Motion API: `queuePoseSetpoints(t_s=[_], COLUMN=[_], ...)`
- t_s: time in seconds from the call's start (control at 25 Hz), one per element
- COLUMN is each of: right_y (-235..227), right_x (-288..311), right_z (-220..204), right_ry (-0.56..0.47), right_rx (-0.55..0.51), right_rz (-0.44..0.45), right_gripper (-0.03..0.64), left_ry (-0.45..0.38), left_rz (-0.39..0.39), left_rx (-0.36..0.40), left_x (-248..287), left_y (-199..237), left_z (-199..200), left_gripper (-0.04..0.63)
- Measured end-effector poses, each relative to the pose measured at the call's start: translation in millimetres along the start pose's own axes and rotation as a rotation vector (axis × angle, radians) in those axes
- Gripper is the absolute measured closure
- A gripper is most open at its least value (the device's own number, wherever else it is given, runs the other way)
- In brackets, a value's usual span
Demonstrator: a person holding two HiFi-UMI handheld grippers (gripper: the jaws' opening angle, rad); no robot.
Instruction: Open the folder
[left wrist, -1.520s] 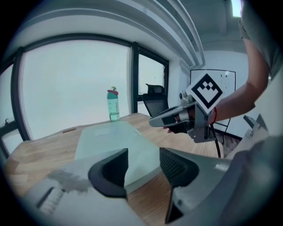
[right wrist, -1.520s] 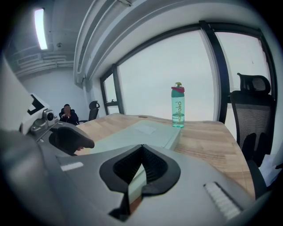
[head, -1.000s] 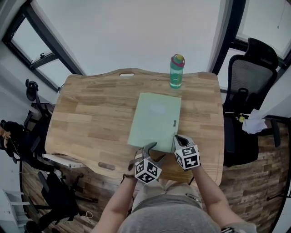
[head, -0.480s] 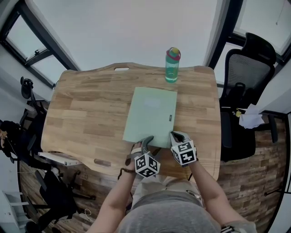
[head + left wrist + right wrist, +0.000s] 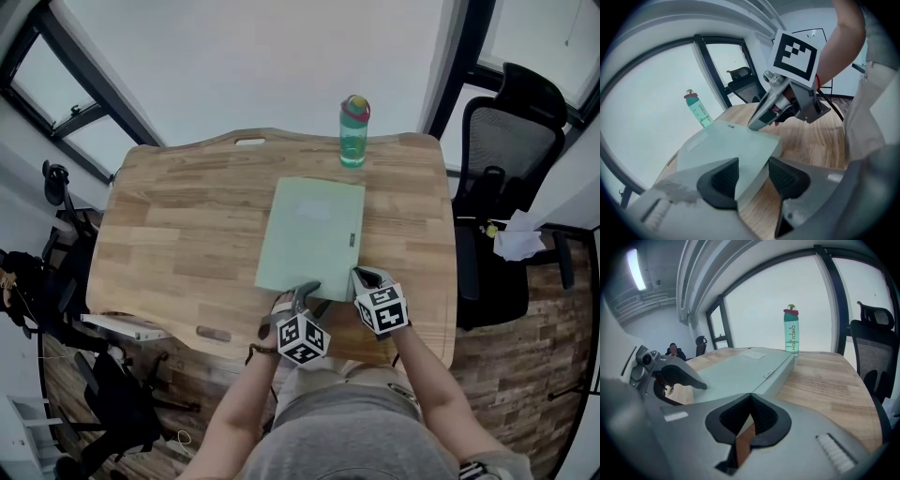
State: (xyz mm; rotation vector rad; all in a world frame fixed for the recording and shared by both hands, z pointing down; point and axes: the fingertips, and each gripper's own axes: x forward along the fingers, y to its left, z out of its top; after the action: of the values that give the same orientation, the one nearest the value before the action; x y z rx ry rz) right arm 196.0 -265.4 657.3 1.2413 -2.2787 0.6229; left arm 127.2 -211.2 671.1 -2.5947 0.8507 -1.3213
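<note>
- The pale green folder (image 5: 314,230) lay flat and closed on the wooden table (image 5: 178,225). It sat right of centre, with its near short edge towards the person.
- A white label (image 5: 314,213) showed on the cover's far half, and a small tag (image 5: 353,241) sat at its right long edge.
- The left gripper (image 5: 305,291) was at the folder's near edge, angled down towards it.
- In the left gripper view, the left gripper (image 5: 752,176) had its jaws partly apart, and they had just been closing. The folder's (image 5: 726,145) near corner stood between the two pads. One pad lay over the cover. A strip of bare wood showed between the other pad and the folder's side, so no clamp was made.
- The right gripper (image 5: 361,275) was just beside the left one, at the folder's near right corner.
- In the right gripper view, the right gripper (image 5: 750,401) had its jaws fully together, with nothing visible between the pads. Their tips pointed at the corner of the folder (image 5: 740,369).
- In the left gripper view, the tips of the right gripper (image 5: 754,125) rested on the cover's top surface near that edge.
- A green water bottle (image 5: 353,131) with a pink lid stood upright at the table's far edge, beyond the folder and apart from it.
- A black office chair (image 5: 511,159) stood beside the table on the right.
</note>
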Motion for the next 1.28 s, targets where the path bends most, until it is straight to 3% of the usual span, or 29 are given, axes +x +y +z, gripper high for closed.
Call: queuePoseSetpoints(t_s=[0.44,0.88,1.28], right_y=[1,1,1], right_x=[0,0,1], right_z=[0,0,0], right_ry=[0.010,0.013,0.023], right_rx=[-0.001,-0.010,-0.020], right_rz=[-0.006,-0.010,-0.020], right_gripper=[0.614,0.614,0.614], left_ry=[-0.049,-0.079,-0.155], left_rz=[0.003,-0.005,0.054], left_rx=[-0.051,-0.071,-0.129], left_x=[-17,-29,-62], left_y=[2,6,25], left_z=[10,18,24], left_gripper=[0.489,0.534,0.546])
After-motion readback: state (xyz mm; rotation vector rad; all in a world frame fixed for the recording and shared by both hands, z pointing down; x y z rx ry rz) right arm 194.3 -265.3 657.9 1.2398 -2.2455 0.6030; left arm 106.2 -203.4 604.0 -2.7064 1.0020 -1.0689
